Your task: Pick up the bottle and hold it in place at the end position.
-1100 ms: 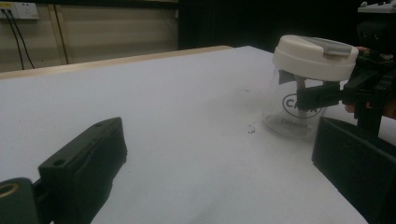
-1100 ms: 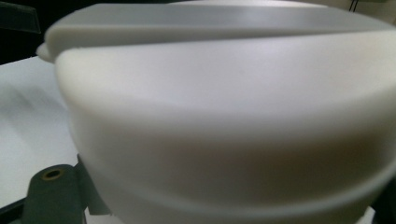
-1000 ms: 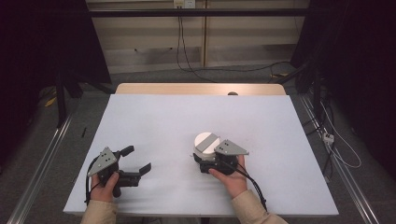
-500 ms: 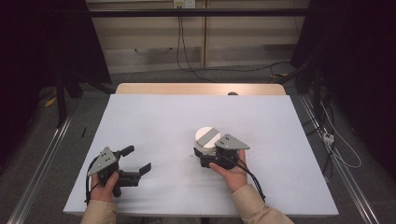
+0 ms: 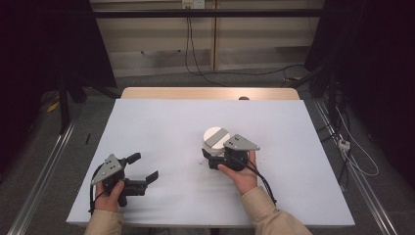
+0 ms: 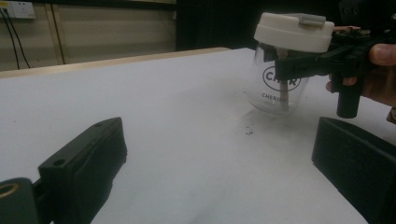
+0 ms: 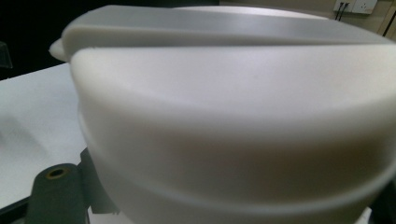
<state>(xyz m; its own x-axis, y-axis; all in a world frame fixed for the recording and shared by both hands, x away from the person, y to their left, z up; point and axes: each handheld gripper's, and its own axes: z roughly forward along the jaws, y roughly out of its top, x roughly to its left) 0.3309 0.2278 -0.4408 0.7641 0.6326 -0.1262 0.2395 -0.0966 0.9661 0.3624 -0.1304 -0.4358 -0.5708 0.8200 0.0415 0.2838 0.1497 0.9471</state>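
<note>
So the person's got both forearms in over the near edge of the counter (image 5: 161,127), tan sleeves, one hand-held gripper in each fist. The left hand (image 5: 111,192) sits low near the front-left corner, knuckles wrapped round the handle, with the left hand-held gripper (image 5: 144,169) lying roughly level and aimed toward the middle of the counter. Its two black jaws are spread wide with nothing between them; in the left gripper view they're chunky matte blocks, squared-off, with bare white surface in the gap.

The right hand (image 5: 240,171) is further in, near the centre, palm cupping the body from behind. The right hand-held gripper (image 5: 215,154) is pinched on a small jar (image 6: 280,86), its jaws squeezed onto the clear wall just under the lid. From the left gripper view the jar looks lifted just clear of the counter and tipped a little, with a blurry shadow under it, though I can't swear it's fully off the surface.

The jar itself: see-through glass or plastic, can't tell which, round, tapering slightly toward the bottom, with dark printed lettering in a ring on the side. On top is a thick cream-white lid (image 7: 233,116), smooth and slightly glossy with rounded edges, plus a flat grey bar across the top.

The counter has a matte white top with a pale wood strip along the far edge, and a few dark specks (image 6: 249,130) just in front of the jar.
</note>
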